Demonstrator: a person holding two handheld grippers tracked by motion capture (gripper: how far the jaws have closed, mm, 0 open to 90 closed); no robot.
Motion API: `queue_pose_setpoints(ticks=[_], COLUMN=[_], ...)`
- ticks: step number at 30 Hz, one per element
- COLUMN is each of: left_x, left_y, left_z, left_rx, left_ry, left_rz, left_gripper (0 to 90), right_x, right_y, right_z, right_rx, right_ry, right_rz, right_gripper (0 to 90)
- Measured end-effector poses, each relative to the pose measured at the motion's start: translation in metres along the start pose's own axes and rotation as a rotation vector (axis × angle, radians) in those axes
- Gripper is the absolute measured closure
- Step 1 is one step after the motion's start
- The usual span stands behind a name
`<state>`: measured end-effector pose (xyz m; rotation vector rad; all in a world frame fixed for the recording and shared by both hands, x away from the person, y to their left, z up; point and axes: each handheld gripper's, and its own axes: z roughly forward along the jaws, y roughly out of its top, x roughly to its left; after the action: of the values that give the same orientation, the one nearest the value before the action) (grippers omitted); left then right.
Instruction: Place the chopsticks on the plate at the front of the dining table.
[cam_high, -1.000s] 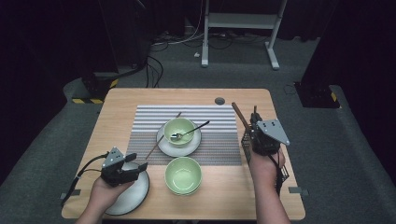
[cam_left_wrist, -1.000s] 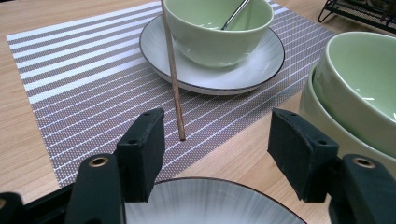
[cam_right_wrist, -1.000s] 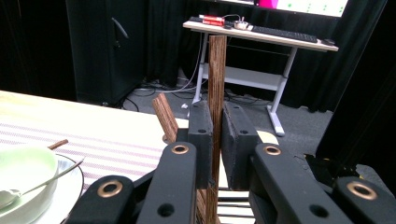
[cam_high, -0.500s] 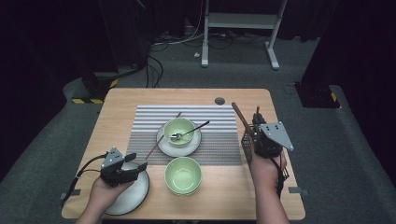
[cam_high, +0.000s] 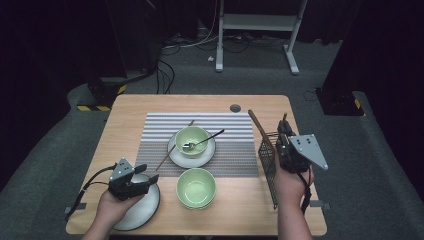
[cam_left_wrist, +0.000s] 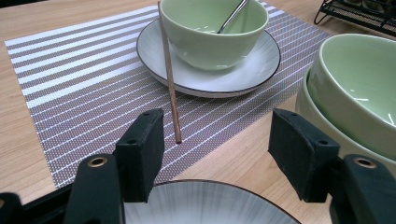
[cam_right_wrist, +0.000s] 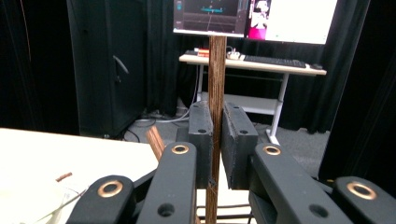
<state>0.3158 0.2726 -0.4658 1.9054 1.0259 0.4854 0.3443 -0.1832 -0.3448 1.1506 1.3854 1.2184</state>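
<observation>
The right gripper (cam_high: 285, 131) sits at the right of the high view, over the table's right edge, and its jaws are pressed tight on a thin brown wooden stick (cam_right_wrist: 215, 88). In the right gripper view that stick runs straight up the middle of the frame between the two black pads. Just left of this gripper in the high view, a black wire rack (cam_high: 268, 167) stands on its side, with a second wooden bar slanting up from it.

The left gripper (cam_high: 149, 174) is at the lower left of the high view, jaws spread wide with nothing between them, hovering over a grey-white plate (cam_high: 146, 210). In the left gripper view the plate's rim (cam_left_wrist: 205, 203) curves along the bottom edge beneath the pads.

Right of that plate sit stacked green bowls (cam_high: 196, 187). Above them, on the striped placemat (cam_high: 155, 134) at mid-frame, another green bowl (cam_high: 192, 140) rests on a saucer (cam_high: 176, 157) with a spoon (cam_high: 205, 140) in it, and a chopstick (cam_high: 167, 156) leans on the saucer's left rim.
</observation>
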Motion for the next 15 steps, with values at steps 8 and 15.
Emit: queue_pose_setpoints(ticks=[8, 15], left_x=[-0.001, -0.001], left_y=[0.000, 0.000], left_z=[0.000, 0.000], left_rx=[-0.002, -0.005], left_ry=[-0.001, -0.001], left_rz=[0.002, 0.003], left_gripper=[36.1, 36.0], right_x=[-0.001, 0.000], right_y=[0.012, 0.022], right_z=[-0.008, -0.014], right_rx=[-0.052, -0.097], right_ry=[0.000, -0.005], right_rz=[0.007, 0.004], right_gripper=[82.8, 82.8])
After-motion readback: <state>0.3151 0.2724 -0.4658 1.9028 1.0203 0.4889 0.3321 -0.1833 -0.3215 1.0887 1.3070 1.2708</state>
